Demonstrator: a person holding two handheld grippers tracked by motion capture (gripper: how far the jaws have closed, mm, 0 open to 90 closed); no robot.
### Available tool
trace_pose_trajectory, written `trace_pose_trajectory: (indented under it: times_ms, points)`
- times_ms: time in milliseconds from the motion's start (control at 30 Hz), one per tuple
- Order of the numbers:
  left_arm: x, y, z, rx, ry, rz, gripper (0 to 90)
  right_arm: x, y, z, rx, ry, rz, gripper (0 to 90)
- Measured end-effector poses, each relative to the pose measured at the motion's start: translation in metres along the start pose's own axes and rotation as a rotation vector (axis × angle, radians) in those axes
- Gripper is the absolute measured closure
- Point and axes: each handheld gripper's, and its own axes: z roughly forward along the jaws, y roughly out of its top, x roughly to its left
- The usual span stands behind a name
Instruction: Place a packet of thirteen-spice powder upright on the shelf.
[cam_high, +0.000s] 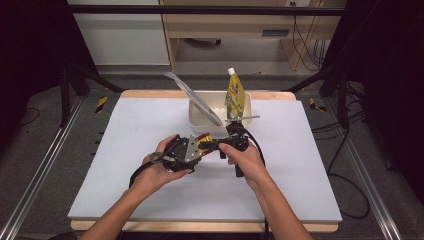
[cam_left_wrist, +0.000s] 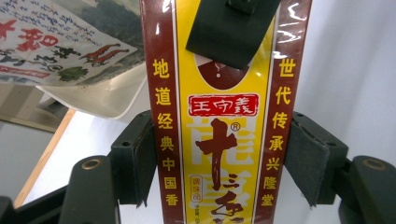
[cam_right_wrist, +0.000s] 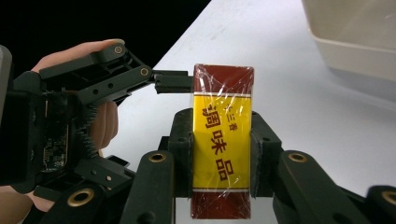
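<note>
A red and yellow box (cam_high: 203, 140) wrapped in clear film, printed with Chinese characters, hangs above the white table between both grippers. My left gripper (cam_high: 199, 146) is shut on it; in the left gripper view its pads press the box (cam_left_wrist: 217, 140) on both long sides. My right gripper (cam_high: 214, 144) is shut on the same box (cam_right_wrist: 222, 140) from the opposite end. In the right gripper view the left gripper's jaw meets the box's upper left corner. The right gripper's jaw covers the box's top in the left gripper view.
A cream tub (cam_high: 197, 119) stands at the back middle of the white mat (cam_high: 125, 150). A silver pouch (cam_high: 192, 95) leans out of the tub and a yellow-green spouted pouch (cam_high: 234, 97) stands in it. The tub's rim (cam_left_wrist: 93, 100) lies close behind the box.
</note>
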Motion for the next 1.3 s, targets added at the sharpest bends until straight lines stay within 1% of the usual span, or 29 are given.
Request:
trace_pose_trajectory:
  times_ms: [33,67,100,167,233,367,400,533,600,700,767,867,933,1100,1200,1300]
  points:
    - [0.001,0.0,0.0,-0.004,-0.008,-0.008,27.3,0.002,0.0,-0.002,0.001,-0.019,-0.006,68.3]
    - [0.001,-0.001,-0.001,-0.002,-0.015,-0.017,22.8,0.003,0.001,-0.005,-0.006,-0.05,-0.016,68.3]
    - [0.002,-0.001,-0.001,-0.001,-0.015,-0.024,20.0,0.003,0.001,-0.009,-0.014,-0.072,-0.021,68.3]
    - [0.004,-0.003,-0.002,0.0,-0.015,-0.037,17.8,0.003,0.003,-0.018,-0.028,-0.1,-0.017,68.3]
    - [0.007,-0.005,-0.002,0.006,-0.019,-0.052,15.1,0.005,0.005,-0.029,-0.033,-0.152,-0.039,68.3]
    - [0.013,-0.012,-0.002,0.022,-0.016,-0.08,12.3,0.008,0.01,-0.053,-0.039,-0.246,-0.066,68.3]
    - [0.014,-0.014,-0.002,0.033,-0.014,-0.086,11.8,0.008,0.011,-0.059,-0.04,-0.266,-0.071,68.2]
    - [0.018,-0.024,-0.003,0.043,0.003,-0.105,11.6,0.008,0.014,-0.081,-0.024,-0.345,-0.083,68.2]
    - [0.02,-0.029,-0.004,0.057,0.01,-0.115,11.3,0.007,0.016,-0.091,-0.019,-0.388,-0.09,68.2]
    - [0.024,-0.039,-0.007,0.068,0.02,-0.147,10.6,0.005,0.019,-0.106,-0.019,-0.435,-0.085,68.1]
    - [0.026,-0.045,-0.01,0.073,0.018,-0.171,9.9,0.004,0.021,-0.116,-0.021,-0.464,-0.085,68.1]
    - [0.029,-0.053,-0.012,0.074,0.023,-0.208,8.9,0.004,0.027,-0.127,-0.019,-0.513,-0.089,68.1]
    - [0.03,-0.057,-0.014,0.076,0.03,-0.225,8.3,0.003,0.031,-0.134,-0.019,-0.542,-0.092,68.2]
    - [0.028,-0.069,-0.017,0.081,0.035,-0.258,7.6,0.001,0.046,-0.146,-0.026,-0.596,-0.09,68.1]
    - [0.025,-0.078,-0.021,0.088,0.045,-0.271,7.4,0.001,0.059,-0.151,-0.036,-0.63,-0.082,68.0]
    - [0.021,-0.087,-0.026,0.08,0.051,-0.292,6.9,0.001,0.072,-0.154,-0.039,-0.664,-0.084,68.0]
